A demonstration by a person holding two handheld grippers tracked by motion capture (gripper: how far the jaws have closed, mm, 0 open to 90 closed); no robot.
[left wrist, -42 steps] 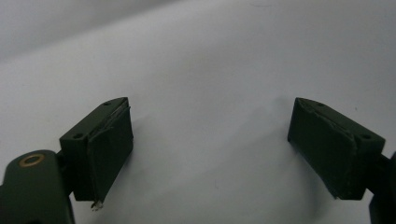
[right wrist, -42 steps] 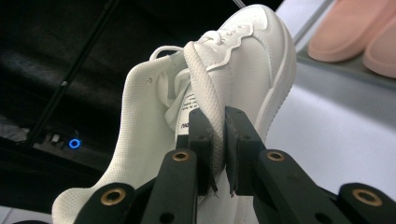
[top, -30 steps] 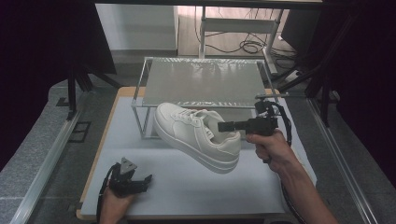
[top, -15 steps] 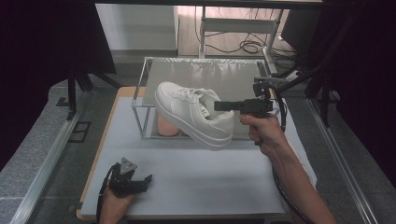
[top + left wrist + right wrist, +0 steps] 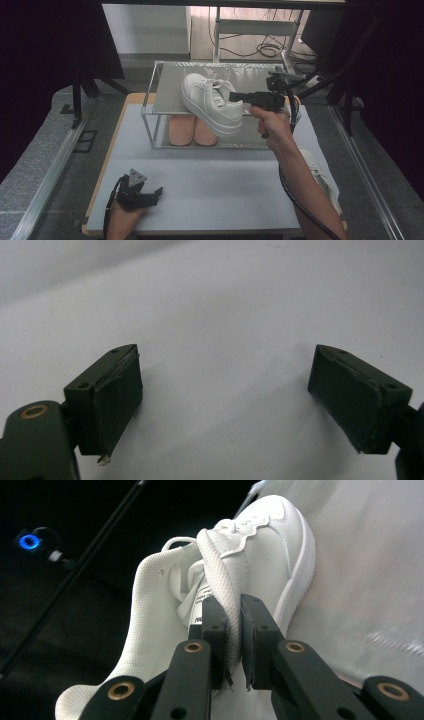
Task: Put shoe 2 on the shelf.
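While the right tongs (image 5: 234, 630) clamp the white leather sneaker (image 5: 212, 102) over the metal shelf rack (image 5: 160, 100), the left tongs (image 5: 159, 192) rest open at seven o'clock.

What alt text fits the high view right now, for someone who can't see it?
The right tool holds a white sneaker by its collar above the top shelf of a metal shoe rack. Pink insoles lie on its lower shelf. The left tool rests open on the table.
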